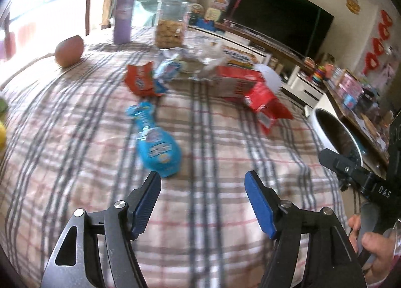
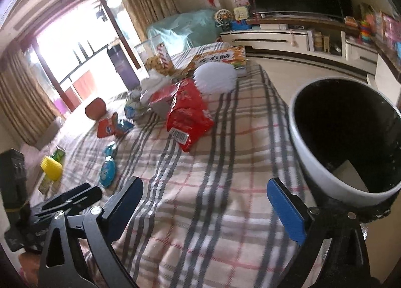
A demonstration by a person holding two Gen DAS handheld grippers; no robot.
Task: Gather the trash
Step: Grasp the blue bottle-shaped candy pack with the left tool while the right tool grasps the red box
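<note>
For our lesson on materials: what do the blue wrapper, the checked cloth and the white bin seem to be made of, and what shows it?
Blue wrapper: probably thin glossy plastic film; it shines and is crumpled.
Checked cloth: woven fabric, matt; striped weave, soft folds at the edge.
White bin: likely hard plastic, smooth; rigid round rim, dark inside.

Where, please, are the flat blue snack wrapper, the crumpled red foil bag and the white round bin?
Flat blue snack wrapper (image 1: 158,145): left wrist view, on its wide printed lower half.
Crumpled red foil bag (image 2: 186,112): right wrist view, on its middle.
White round bin (image 2: 323,162): right wrist view, on its outer wall.
</note>
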